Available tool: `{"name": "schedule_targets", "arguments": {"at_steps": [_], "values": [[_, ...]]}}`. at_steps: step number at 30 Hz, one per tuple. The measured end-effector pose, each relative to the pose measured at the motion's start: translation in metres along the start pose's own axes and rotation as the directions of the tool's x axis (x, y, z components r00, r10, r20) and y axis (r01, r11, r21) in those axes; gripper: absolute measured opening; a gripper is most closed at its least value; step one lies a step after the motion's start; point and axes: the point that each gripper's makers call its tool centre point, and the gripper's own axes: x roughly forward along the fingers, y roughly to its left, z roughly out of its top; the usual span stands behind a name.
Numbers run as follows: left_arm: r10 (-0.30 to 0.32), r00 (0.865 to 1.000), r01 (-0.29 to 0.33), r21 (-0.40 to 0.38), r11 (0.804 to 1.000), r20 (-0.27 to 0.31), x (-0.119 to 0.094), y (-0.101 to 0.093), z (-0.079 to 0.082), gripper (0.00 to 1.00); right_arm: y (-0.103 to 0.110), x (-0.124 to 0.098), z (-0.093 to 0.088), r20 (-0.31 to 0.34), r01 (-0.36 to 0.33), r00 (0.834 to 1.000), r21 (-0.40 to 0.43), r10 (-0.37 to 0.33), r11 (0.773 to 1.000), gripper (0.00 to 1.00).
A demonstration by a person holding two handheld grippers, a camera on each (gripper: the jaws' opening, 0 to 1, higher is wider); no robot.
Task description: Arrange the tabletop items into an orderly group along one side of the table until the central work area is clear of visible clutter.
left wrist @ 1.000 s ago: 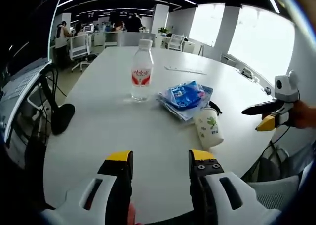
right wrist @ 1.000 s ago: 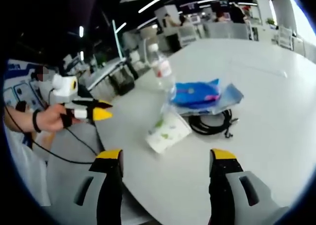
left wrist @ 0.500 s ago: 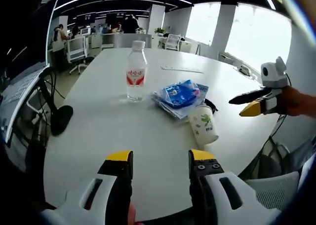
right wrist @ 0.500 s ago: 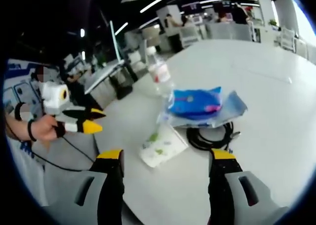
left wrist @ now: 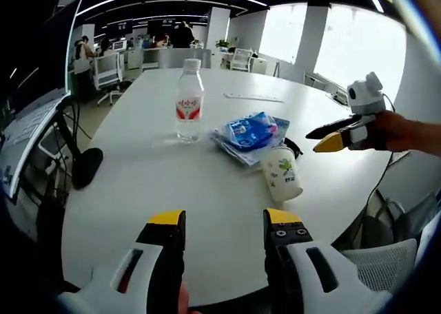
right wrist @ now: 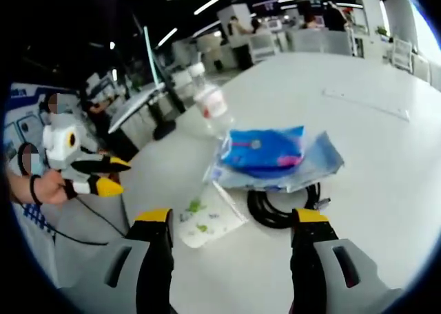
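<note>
**Both grippers wide open, clutter at the table's right edge**

Left gripper (left wrist: pixel 224 224) hovers gaping and empty above bare near tabletop. Right gripper (right wrist: pixel 233 221), jaws spread, holds nothing just before the cup (right wrist: pixel 207 221). The cup sits near the table (left wrist: pixel 124 190) edge, touching the blue packet (right wrist: pixel 265 149); bottle (left wrist: pixel 189 100) farther left, cable (right wrist: pixel 279 207) beside.

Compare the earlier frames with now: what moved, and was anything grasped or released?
The right hand-held gripper has risen and come in toward the paper cup; its own view has closed in on the cup and the blue packet. Nothing was grasped or released; both grippers stay open. The water bottle, cup, packet and black cable stayed put.
</note>
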Motion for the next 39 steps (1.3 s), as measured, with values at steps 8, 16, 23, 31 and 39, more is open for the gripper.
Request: {"name": "schedule_targets", "arguments": {"at_steps": [8,16,23,31,39], "values": [[-0.017,1.000,0.017,-0.027,0.999,-0.006,0.000,-0.016,-0.009,0.46,-0.011,0.011,0.012,0.005,0.009,1.000,0.017,-0.009,1.000,0.66],[-0.029,1.000,0.029,-0.055,0.998,-0.005,-0.003,-0.025,-0.013,0.46,-0.025,0.021,0.023,0.012,0.020,1.000,0.055,-0.021,0.998,0.65],[-0.045,0.999,0.044,-0.069,0.997,-0.008,-0.001,-0.032,-0.017,0.44,-0.031,0.030,0.033,0.008,0.019,1.000,0.043,-0.020,0.999,0.65],[-0.053,0.999,0.052,-0.070,0.996,-0.010,0.000,-0.036,-0.017,0.46,-0.043,0.040,0.041,0.006,0.036,0.999,0.063,-0.037,0.997,0.63],[-0.051,0.999,0.050,-0.073,0.996,-0.009,0.000,-0.035,-0.014,0.47,-0.061,0.052,0.046,0.014,0.059,0.998,0.133,-0.061,0.989,0.60]]}}
